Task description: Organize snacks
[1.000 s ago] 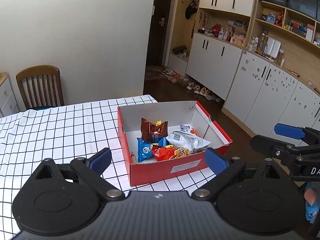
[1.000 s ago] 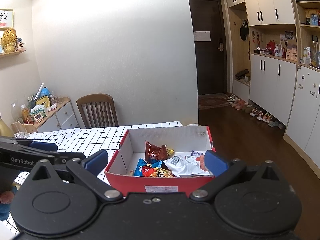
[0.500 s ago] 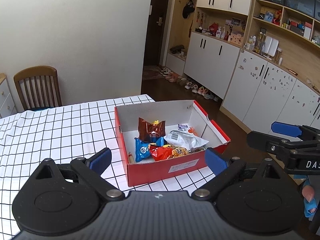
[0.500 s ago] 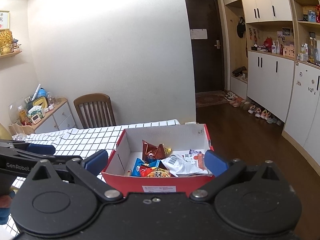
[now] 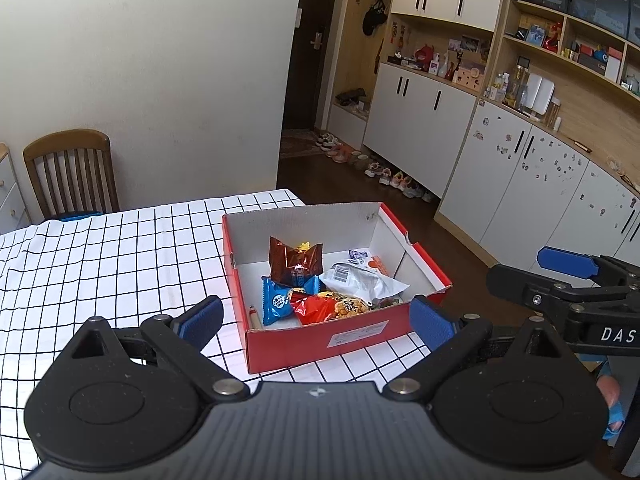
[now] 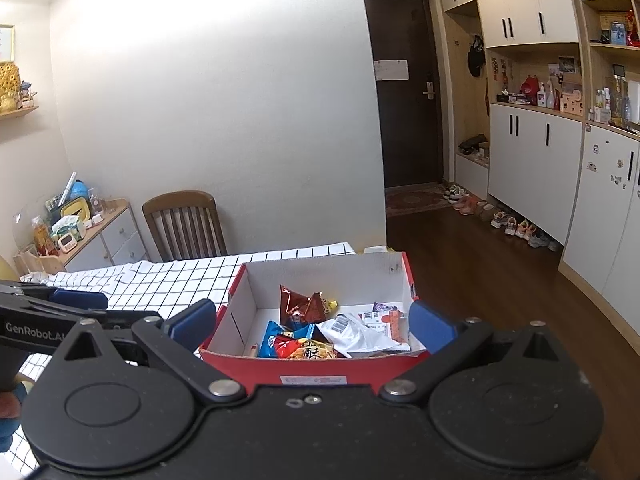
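Left wrist view: left gripper [image 5: 316, 316] is spread wide and empty, hovering near the red box [image 5: 320, 338] on the checked tablecloth [image 5: 100, 264] — snacks [image 5: 320, 284] piled inside.

Right wrist view: right gripper [image 6: 312, 318] is also spread, empty. Looks like packing's done — next is probably just tidying or backing off.

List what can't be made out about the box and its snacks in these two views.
- Red box label: print too small to read, both views.
- Items under the white packet and red packet: covered, count unclear.
- Thin stick-like item by the blue packet: too small to identify.
- Box's near-right corner: hidden behind the right gripper's fingers, right wrist view.
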